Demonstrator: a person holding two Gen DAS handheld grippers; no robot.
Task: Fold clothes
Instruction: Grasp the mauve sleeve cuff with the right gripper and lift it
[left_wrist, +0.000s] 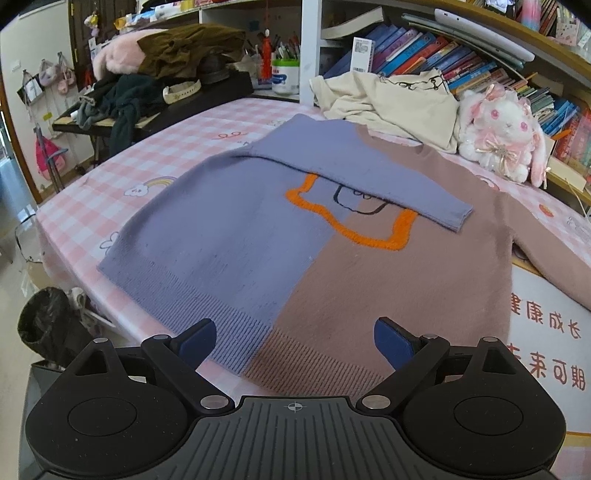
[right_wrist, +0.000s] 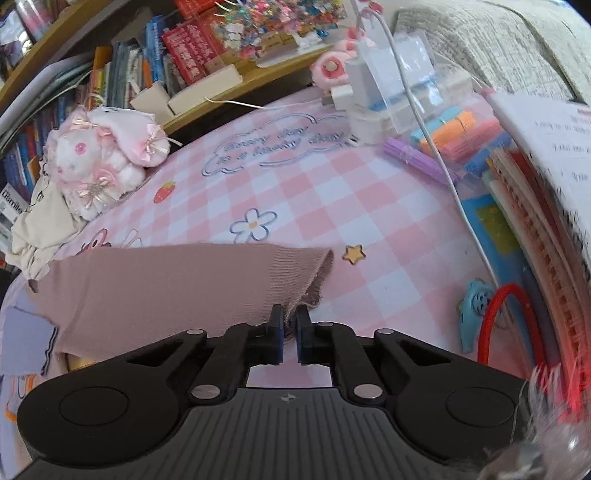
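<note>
On the checked bedsheet (left_wrist: 192, 147) my sweater (left_wrist: 332, 236) has 1 sleeve (left_wrist: 369, 173) folded; right gripper (right_wrist: 290, 325) pinches the brown cuff (right_wrist: 303, 277), left gripper (left_wrist: 295, 339) wide, empty.

Left gripper (left_wrist: 294, 341): jaws spread wide, low centre of frame.
Right gripper (right_wrist: 290, 321): jaws nearly closed, pinching fabric.

Sweater (left_wrist: 295, 236) lavender and mauve-brown, orange outline; bedsheet (right_wrist: 332, 192) pink-checked.

Right gripper (right_wrist: 290, 334) fingers (right_wrist: 276, 328) pinching brown sleeve cuff (right_wrist: 310, 277)
</note>
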